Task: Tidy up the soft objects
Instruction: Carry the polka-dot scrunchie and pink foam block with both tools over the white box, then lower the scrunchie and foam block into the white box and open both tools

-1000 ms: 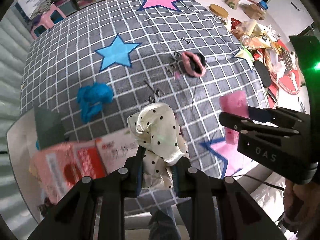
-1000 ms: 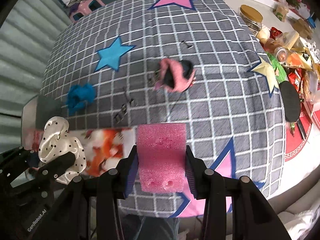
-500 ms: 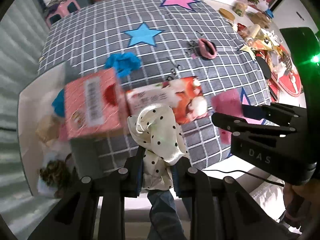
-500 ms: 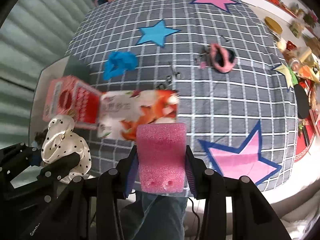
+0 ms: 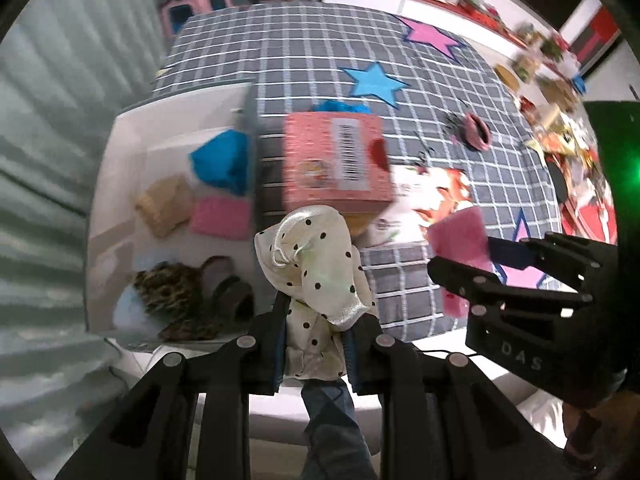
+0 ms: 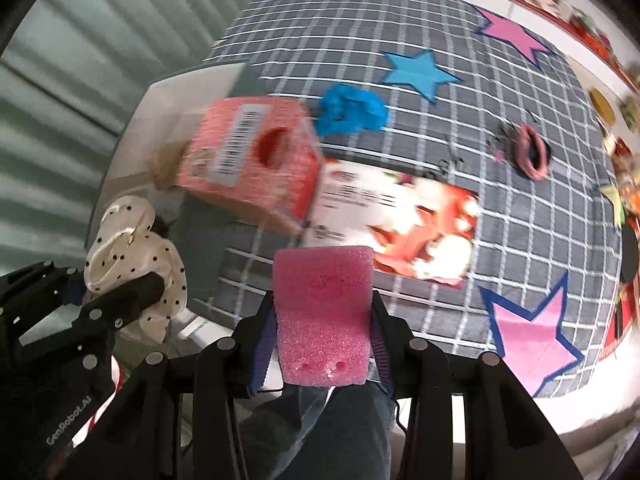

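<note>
My left gripper (image 5: 316,344) is shut on a cream polka-dot scrunchie (image 5: 316,268) and holds it in the air near the white bin (image 5: 120,168); the scrunchie also shows in the right wrist view (image 6: 132,256). My right gripper (image 6: 322,336) is shut on a pink sponge (image 6: 322,312), held above the table's front edge; the sponge also shows in the left wrist view (image 5: 460,240). The bin holds a blue cloth (image 5: 222,160), a tan sponge (image 5: 164,204), a pink sponge (image 5: 220,218) and a leopard scrunchie (image 5: 172,292).
A pink tissue box (image 5: 336,160) and a flat tissue pack (image 6: 396,216) lie on the grey checked cloth (image 5: 320,40). A blue scrunchie (image 6: 352,110) and a pink-black scrunchie (image 6: 532,152) lie further back. Clutter lines the right edge.
Both grippers have swung left with their loads, from over the table's middle toward the white bin. The bin's contents have come into the left wrist view.
</note>
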A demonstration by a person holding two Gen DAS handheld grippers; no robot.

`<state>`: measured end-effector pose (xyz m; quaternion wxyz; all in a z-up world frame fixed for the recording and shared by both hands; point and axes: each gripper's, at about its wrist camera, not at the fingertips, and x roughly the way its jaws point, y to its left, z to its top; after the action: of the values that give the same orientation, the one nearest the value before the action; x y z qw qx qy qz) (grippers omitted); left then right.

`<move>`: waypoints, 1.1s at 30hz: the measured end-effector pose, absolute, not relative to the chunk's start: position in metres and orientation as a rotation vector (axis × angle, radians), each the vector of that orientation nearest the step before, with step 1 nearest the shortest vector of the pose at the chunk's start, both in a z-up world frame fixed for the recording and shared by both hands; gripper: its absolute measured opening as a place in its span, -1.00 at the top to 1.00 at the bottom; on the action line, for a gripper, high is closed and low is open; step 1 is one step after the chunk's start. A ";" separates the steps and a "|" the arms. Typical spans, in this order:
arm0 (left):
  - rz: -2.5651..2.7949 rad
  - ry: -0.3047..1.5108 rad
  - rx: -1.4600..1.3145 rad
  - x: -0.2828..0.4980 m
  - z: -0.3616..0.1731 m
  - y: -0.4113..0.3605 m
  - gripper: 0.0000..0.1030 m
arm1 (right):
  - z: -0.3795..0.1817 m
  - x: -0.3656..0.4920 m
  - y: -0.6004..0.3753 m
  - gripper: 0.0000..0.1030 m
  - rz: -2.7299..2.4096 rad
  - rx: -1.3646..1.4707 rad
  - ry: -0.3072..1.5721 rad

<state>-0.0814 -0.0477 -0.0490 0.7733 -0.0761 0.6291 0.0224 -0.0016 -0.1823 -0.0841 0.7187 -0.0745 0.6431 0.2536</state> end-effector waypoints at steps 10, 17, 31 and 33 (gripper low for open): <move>0.250 1.314 -0.303 -0.110 -0.041 0.028 0.50 | -0.066 -0.017 -0.114 0.14 0.727 -0.283 1.373; 0.355 1.307 -0.383 -0.119 -0.047 0.068 0.50 | -0.057 -0.019 -0.069 0.14 0.819 -0.345 1.356; 0.438 1.332 -0.425 -0.095 -0.070 0.107 0.51 | -0.058 0.003 -0.009 0.13 0.882 -0.366 1.392; 0.442 1.337 -0.432 -0.091 -0.074 0.110 0.51 | -0.059 0.006 -0.004 0.13 0.887 -0.371 1.395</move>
<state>-0.0914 0.1096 -0.0736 0.7410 -0.1969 0.6095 0.2017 0.0058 -0.0037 -0.0593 0.6622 -0.1641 0.6169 0.3924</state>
